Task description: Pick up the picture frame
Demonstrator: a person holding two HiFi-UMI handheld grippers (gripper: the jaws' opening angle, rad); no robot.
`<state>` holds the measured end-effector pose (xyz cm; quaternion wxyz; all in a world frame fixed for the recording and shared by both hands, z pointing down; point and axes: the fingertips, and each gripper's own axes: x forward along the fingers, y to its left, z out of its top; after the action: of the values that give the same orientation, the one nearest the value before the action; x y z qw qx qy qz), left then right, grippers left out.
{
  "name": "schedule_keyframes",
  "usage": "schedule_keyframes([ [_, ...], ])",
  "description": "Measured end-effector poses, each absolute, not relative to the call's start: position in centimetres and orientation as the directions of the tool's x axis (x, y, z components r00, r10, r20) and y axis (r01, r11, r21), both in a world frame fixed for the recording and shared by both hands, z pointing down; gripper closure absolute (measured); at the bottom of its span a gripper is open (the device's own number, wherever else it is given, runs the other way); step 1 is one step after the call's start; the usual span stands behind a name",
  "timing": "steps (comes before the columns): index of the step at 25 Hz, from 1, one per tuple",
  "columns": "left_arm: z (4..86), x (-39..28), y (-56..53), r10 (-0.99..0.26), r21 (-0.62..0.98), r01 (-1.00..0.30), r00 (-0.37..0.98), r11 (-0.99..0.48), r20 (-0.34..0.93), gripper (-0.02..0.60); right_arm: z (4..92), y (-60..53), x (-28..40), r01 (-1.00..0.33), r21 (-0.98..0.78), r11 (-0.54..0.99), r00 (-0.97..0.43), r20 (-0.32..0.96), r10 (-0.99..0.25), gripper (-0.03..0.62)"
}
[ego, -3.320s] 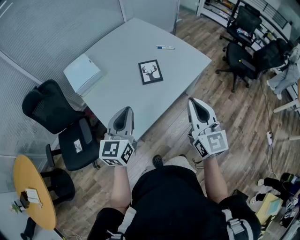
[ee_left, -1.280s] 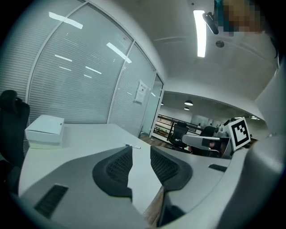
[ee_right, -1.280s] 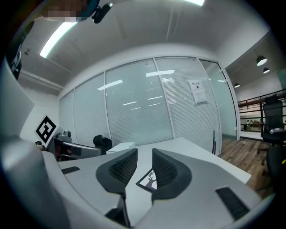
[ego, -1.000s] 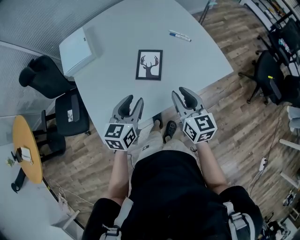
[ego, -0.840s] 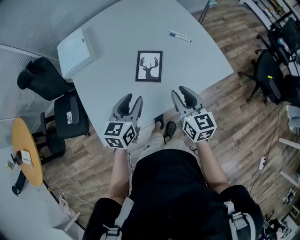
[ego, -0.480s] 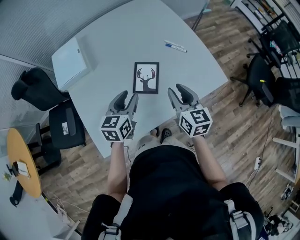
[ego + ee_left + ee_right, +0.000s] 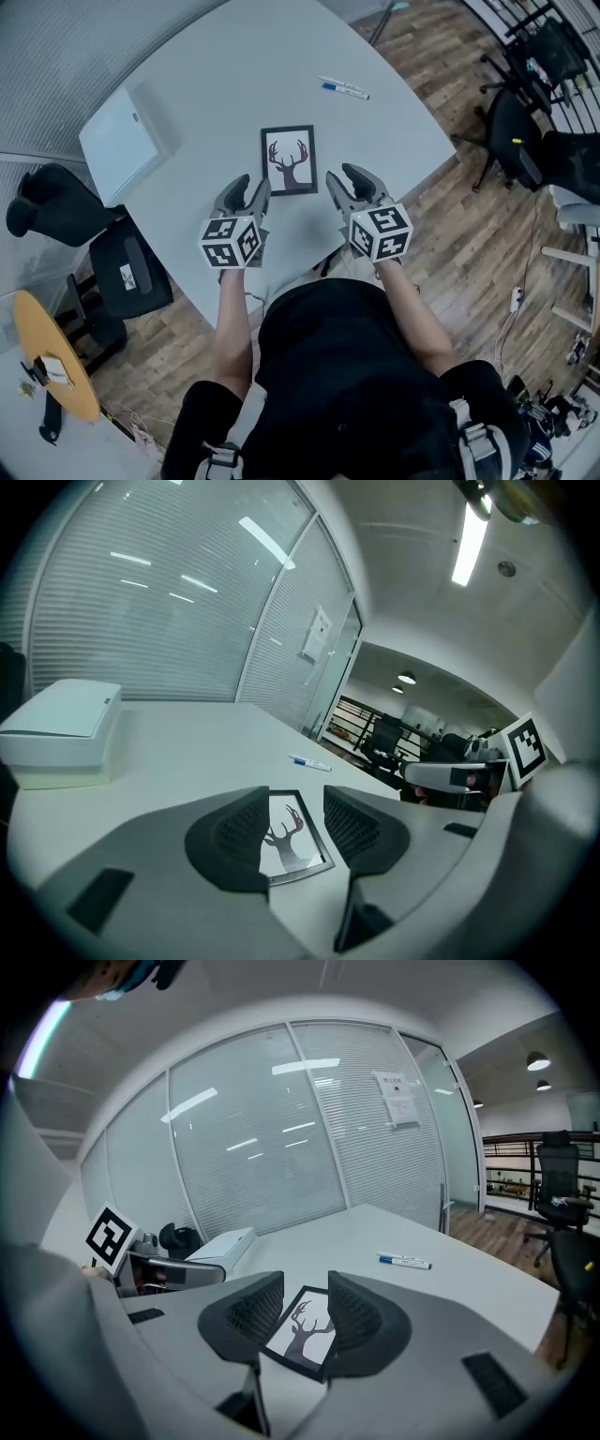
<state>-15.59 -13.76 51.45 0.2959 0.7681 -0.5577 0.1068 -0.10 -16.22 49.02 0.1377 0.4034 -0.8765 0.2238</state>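
Note:
The picture frame (image 7: 289, 159), black-rimmed with a deer silhouette, lies flat on the grey table (image 7: 234, 66). My left gripper (image 7: 247, 191) hovers by its near left corner and my right gripper (image 7: 349, 180) by its near right corner. Neither touches it. Both sets of jaws stand open and have just been opening, with nothing between them. In the left gripper view the picture frame (image 7: 296, 844) shows through the gap of the left gripper (image 7: 296, 799), farther off on the table. The right gripper (image 7: 306, 1284) likewise looks onto the picture frame (image 7: 306, 1333).
A white box (image 7: 120, 142) sits at the table's left side and a pen (image 7: 343, 89) lies beyond the frame. A black chair (image 7: 122, 272) stands left of the table, other office chairs (image 7: 516, 122) at the right. A yellow round table (image 7: 52, 366) is at lower left.
Both grippers have moved forward and down over the table's near edge, from short of the frame to either side of its near end. Their jaws stand a little wider.

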Motion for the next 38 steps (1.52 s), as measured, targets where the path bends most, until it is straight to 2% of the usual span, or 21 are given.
schedule_keyframes([
  [18,63.3,-16.8,-17.4,-0.670,0.402,-0.907,0.378,-0.128,0.639,0.408,62.0,-19.7,-2.3,-0.819,-0.311,0.481,-0.560,0.612,-0.559,0.437],
  [30,69.9,-17.0,-19.1,-0.581,0.403,-0.910,0.379,-0.094,0.720,0.408,69.1,-20.7,-3.2,-0.834,-0.305,0.460,-0.524,0.701,-0.484,0.431],
  [38,71.6,-16.9,-19.6,-0.561,0.426,-0.901,0.395,-0.083,0.728,0.407,71.2,-20.9,-3.6,-0.839,-0.328,0.434,-0.520,0.716,-0.466,0.431],
])
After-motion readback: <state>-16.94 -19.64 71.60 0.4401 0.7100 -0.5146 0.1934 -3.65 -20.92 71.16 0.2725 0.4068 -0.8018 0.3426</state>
